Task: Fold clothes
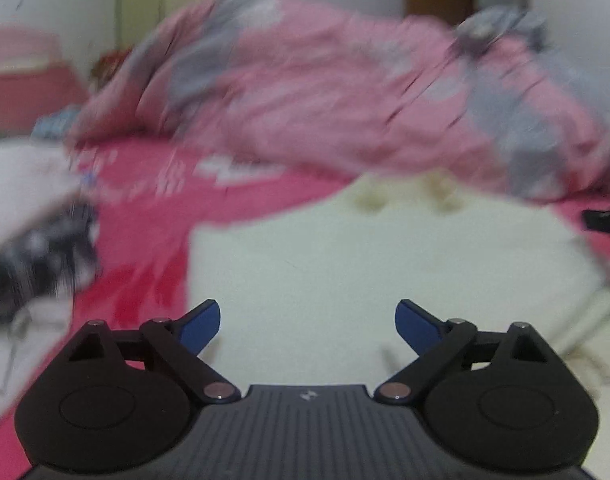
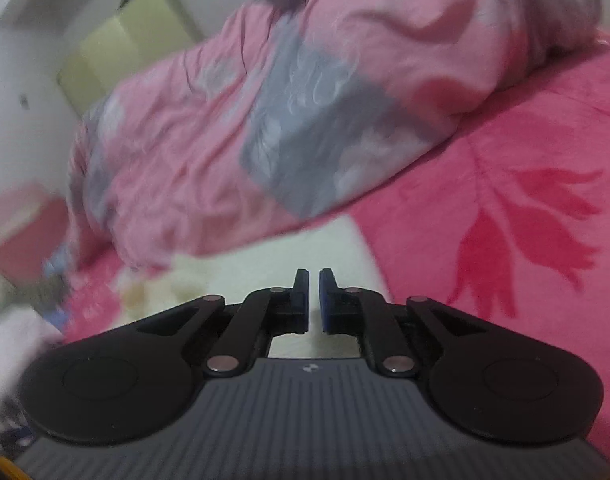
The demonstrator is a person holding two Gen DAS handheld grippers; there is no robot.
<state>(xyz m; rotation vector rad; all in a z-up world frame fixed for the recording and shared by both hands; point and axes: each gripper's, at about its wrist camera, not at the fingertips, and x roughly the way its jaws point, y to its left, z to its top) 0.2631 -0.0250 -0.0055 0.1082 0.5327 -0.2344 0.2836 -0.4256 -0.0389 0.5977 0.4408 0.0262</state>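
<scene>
A cream-white garment (image 1: 385, 248) lies flat on the red-pink bedspread (image 1: 153, 200). My left gripper (image 1: 307, 308) hovers over the garment's near part, open, with nothing between its blue pads (image 1: 201, 326). In the right wrist view the same garment (image 2: 289, 252) shows just past my right gripper (image 2: 313, 276). Its fingers stand almost together with a thin slit, and I see no cloth pinched there. The frames are motion-blurred.
A bunched pink and grey quilt (image 1: 305, 92) (image 2: 265, 120) fills the back of the bed. A black-and-white cloth (image 1: 37, 256) lies at the left. A black object (image 1: 605, 220) pokes in at the right edge. The bedspread (image 2: 505, 160) stretches to the right.
</scene>
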